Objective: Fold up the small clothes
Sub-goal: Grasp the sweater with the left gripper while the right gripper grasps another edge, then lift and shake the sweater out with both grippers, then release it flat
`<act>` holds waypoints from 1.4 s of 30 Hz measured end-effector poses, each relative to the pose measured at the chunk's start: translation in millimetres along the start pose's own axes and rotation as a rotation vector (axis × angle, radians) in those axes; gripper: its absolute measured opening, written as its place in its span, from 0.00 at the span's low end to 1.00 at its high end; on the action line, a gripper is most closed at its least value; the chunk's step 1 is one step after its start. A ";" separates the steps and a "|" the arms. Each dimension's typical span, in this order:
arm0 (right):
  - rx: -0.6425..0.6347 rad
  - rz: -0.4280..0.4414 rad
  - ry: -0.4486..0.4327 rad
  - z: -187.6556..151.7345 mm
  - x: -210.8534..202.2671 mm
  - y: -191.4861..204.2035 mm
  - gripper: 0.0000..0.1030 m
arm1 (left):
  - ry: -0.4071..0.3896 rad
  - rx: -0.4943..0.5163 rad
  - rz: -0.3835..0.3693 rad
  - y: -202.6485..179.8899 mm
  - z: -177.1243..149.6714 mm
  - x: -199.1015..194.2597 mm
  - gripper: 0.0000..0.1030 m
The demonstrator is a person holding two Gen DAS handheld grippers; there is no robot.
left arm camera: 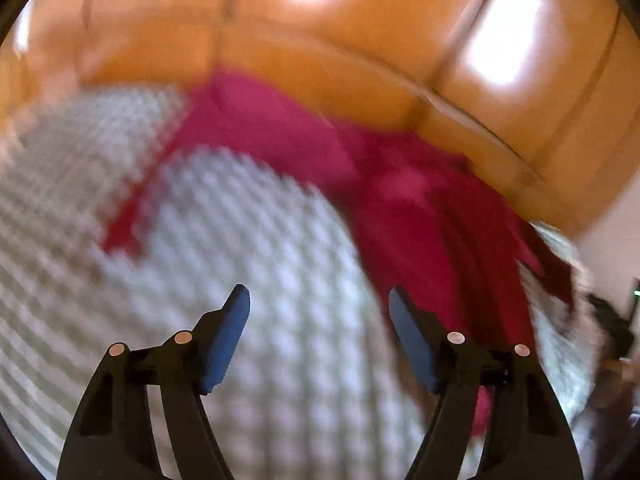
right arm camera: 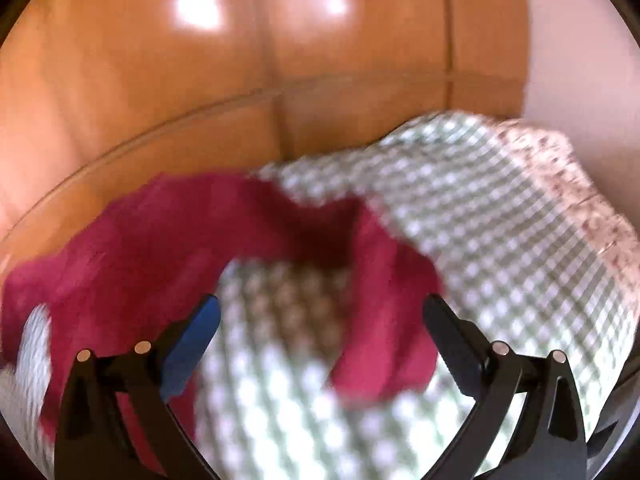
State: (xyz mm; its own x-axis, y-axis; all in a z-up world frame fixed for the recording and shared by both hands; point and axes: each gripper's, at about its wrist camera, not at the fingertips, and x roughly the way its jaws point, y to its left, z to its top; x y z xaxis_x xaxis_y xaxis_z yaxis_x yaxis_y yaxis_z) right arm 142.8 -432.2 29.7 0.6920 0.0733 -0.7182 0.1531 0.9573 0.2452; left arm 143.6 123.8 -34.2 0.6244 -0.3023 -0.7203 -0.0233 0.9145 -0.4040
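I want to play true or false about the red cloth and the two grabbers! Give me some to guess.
1. The red cloth lies on a checked sheet. True.
2. The right gripper is squeezing the cloth. False: its jaws stand wide apart with nothing pinched.
3. The left gripper is open. True.
4. The boards behind are blue. False: they are orange-brown wood.
5. The sheet has stars on it. False: it has small checks.

A bed covered in a green-and-white checked sheet [right arm camera: 500, 216] is carrying a crumpled red garment [right arm camera: 132, 240], which is lying directly on the checks near the orange wooden panelling [left arm camera: 320, 40]. Motion blur is softening everything.
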 end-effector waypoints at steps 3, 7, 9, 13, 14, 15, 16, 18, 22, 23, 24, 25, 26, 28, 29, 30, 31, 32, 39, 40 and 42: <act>0.035 0.196 0.147 -47.2 -2.7 9.6 0.79 | 0.108 -0.052 -0.158 -17.5 -47.8 16.2 0.61; 0.158 0.370 0.337 -106.8 9.9 21.0 0.52 | 0.175 -0.088 -0.288 -42.4 -76.5 33.8 0.60; 0.173 0.403 0.358 -120.6 13.3 30.7 0.44 | 0.182 -0.072 -0.321 -54.3 -73.4 38.3 0.60; 0.093 0.401 0.374 -129.2 23.5 59.3 0.39 | 0.194 -0.034 -0.272 -79.3 -67.1 59.0 0.26; 0.052 0.357 0.373 -128.9 23.6 65.6 0.28 | 0.206 -0.031 -0.269 -82.2 -65.3 63.4 0.15; 0.026 0.336 0.374 -126.7 21.8 68.9 0.11 | 0.194 -0.029 -0.269 -87.3 -62.4 61.4 0.14; 0.016 0.347 0.366 -122.3 15.7 68.9 0.08 | 0.178 -0.013 -0.270 -88.0 -59.5 56.8 0.11; -0.009 0.348 0.295 -108.2 -8.9 64.9 0.08 | 0.149 0.022 -0.290 -97.6 -53.9 40.4 0.09; -0.029 0.359 0.155 -85.6 -65.0 49.1 0.08 | 0.107 0.043 -0.324 -87.3 -44.4 -4.8 0.07; -0.028 0.365 0.131 -82.2 -75.8 45.4 0.08 | 0.096 0.037 -0.330 -83.2 -44.4 -17.3 0.07; -0.026 0.370 0.095 -78.0 -92.5 39.1 0.08 | 0.083 0.021 -0.347 -78.1 -43.4 -33.1 0.07; -0.025 0.371 0.072 -76.3 -104.7 32.1 0.08 | 0.076 0.010 -0.355 -70.5 -45.0 -44.2 0.07; -0.024 0.372 0.057 -76.4 -113.2 27.3 0.08 | 0.069 -0.001 -0.356 -59.4 -47.1 -58.9 0.07; -0.037 0.338 0.057 -85.0 -125.1 15.4 0.08 | 0.073 -0.031 -0.353 -46.5 -52.3 -77.4 0.07; -0.044 0.316 0.069 -90.4 -123.7 14.4 0.08 | 0.082 -0.047 -0.344 -36.7 -57.5 -84.9 0.07; -0.038 0.289 0.108 -103.1 -119.7 4.7 0.08 | 0.090 -0.056 -0.322 -30.2 -63.2 -89.3 0.07; -0.028 0.275 0.138 -113.8 -115.8 -0.3 0.08 | 0.097 -0.058 -0.298 -22.0 -67.6 -93.4 0.07; -0.024 0.260 0.164 -123.6 -112.1 -5.3 0.07 | 0.110 -0.066 -0.272 -14.1 -73.6 -95.1 0.07; -0.009 0.062 0.341 -182.3 -63.9 -36.2 0.05 | 0.318 -0.016 -0.077 -5.3 -123.9 -52.0 0.07; 0.000 0.058 0.336 -182.6 -66.0 -41.4 0.08 | 0.329 -0.012 -0.036 -2.9 -125.4 -46.6 0.12; -0.012 0.045 0.280 -173.8 -74.6 -38.6 0.31 | 0.309 -0.065 -0.013 8.8 -118.5 -46.0 0.37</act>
State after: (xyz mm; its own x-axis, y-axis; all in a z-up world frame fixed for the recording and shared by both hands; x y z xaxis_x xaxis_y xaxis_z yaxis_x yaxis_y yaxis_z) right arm -37.3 -426.1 -39.3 0.4756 0.1883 -0.8593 0.1175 0.9545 0.2742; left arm 22.2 113.8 -71.5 0.3586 -0.3904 -0.8479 -0.0724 0.8940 -0.4422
